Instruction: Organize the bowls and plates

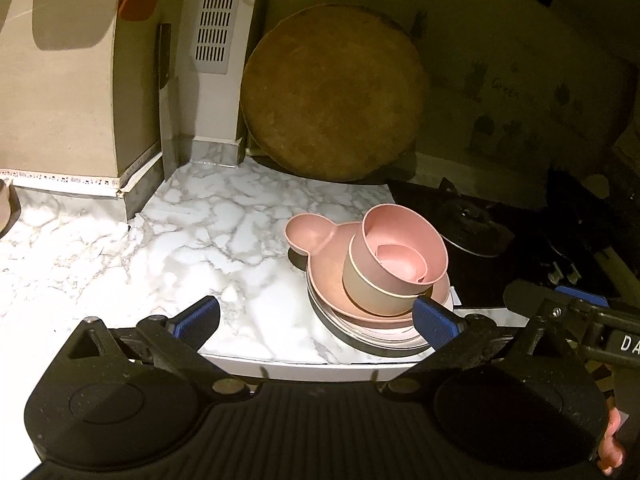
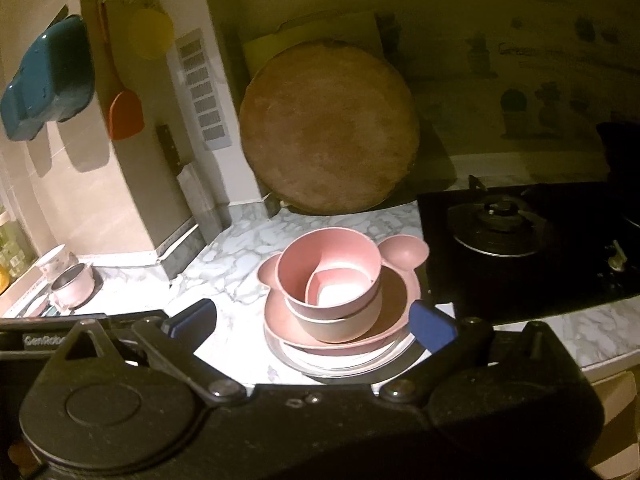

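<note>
On the marbled surface (image 1: 208, 232), just left of the black stove (image 2: 520, 248), pink and beige bowls (image 2: 332, 284) sit nested, tilted, on an eared pink plate (image 2: 400, 256) atop stacked plates (image 2: 352, 364). Left gripper (image 1: 316, 322) and right gripper (image 2: 312, 322) both hover near the stack, jaws spread wide, pinching nothing. A round wooden board (image 1: 332, 92) leans against the far wall.

The worktop (image 1: 224, 216) is white marble veined with grey. On it, a pink plate (image 2: 394, 304) with round ears carries a beige bowl (image 2: 340, 326), a pink bowl (image 2: 320, 256) and a smaller pink bowl (image 2: 340, 284); pale plates (image 2: 340, 360) lie under it. The board (image 2: 328, 128) is brown, the hob (image 2: 520, 252) black. Both pairs of tongs are black with blue pads (image 1: 432, 322). A teal dish (image 2: 48, 80), an orange spatula (image 2: 126, 116) and a yellow disc (image 2: 152, 36) hang on the beige wall (image 1: 60, 100).
</note>
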{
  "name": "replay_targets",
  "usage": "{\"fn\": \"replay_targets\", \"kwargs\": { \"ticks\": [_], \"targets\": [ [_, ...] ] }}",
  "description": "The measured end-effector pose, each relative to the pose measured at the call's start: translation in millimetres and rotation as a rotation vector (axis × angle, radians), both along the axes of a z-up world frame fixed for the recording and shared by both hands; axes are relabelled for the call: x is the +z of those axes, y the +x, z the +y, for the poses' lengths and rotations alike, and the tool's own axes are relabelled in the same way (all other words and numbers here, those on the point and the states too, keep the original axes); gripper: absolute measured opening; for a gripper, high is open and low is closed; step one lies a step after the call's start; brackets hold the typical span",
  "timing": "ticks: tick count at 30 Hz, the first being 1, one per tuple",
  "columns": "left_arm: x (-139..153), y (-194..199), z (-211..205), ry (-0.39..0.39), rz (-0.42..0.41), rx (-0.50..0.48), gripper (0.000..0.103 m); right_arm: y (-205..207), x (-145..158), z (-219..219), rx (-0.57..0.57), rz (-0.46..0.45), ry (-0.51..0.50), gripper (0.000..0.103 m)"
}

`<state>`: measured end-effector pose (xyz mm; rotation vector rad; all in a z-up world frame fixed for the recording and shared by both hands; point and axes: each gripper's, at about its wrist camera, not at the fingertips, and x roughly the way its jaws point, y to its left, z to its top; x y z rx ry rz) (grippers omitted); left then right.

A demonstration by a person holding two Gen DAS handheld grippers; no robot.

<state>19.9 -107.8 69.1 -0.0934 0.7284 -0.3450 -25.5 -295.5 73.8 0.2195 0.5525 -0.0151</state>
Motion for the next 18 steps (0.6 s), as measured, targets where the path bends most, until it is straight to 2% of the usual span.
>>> {"fn": "replay_targets", "kwargs": {
  "ticks": [18],
  "targets": [
    [-2.7,3.5,-17.5,-0.007,0.012,-0.039,0.103,4.1,1.8,-5.8,-0.022,0.018,-0.009,0.103]
  ]
}}
